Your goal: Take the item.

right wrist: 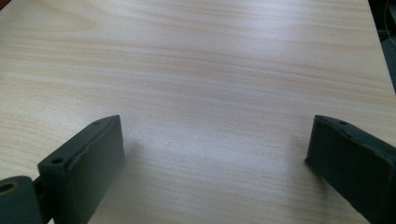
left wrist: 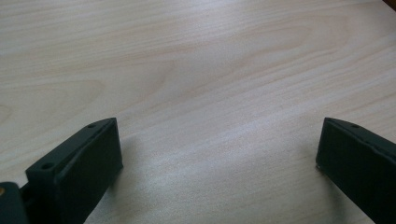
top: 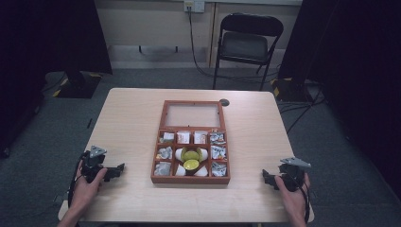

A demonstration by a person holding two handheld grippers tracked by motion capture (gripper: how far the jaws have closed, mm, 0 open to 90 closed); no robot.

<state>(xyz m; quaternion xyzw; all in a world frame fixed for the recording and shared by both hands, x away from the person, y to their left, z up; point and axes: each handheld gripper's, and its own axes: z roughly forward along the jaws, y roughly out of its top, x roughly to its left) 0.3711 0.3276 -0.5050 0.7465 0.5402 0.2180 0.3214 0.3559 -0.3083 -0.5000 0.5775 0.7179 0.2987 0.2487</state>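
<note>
No legible text, labels, brands or numbers anywhere. Packets (top: 166,152) in the wooden box (top: 190,180) carry print, but it is too small and blurred to read. Yellow-and-black hazard stripes mark the floor bases (top: 64,87) at left and right; these are a sign pattern, no wording.

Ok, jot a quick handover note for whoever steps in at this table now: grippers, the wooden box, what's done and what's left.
Left gripper: open, empty, low over the table, left of the box.
Right gripper: open, empty, at the table's right front.
Wooden compartment box: mid-table, lid open and lying flat behind it. Packets fill the outer compartments; two yellow-green round items sit in the middle among white ones.
Done: nothing in hand, box already open.
Left: likely reaching into the box; both grippers stand apart from it.
</note>
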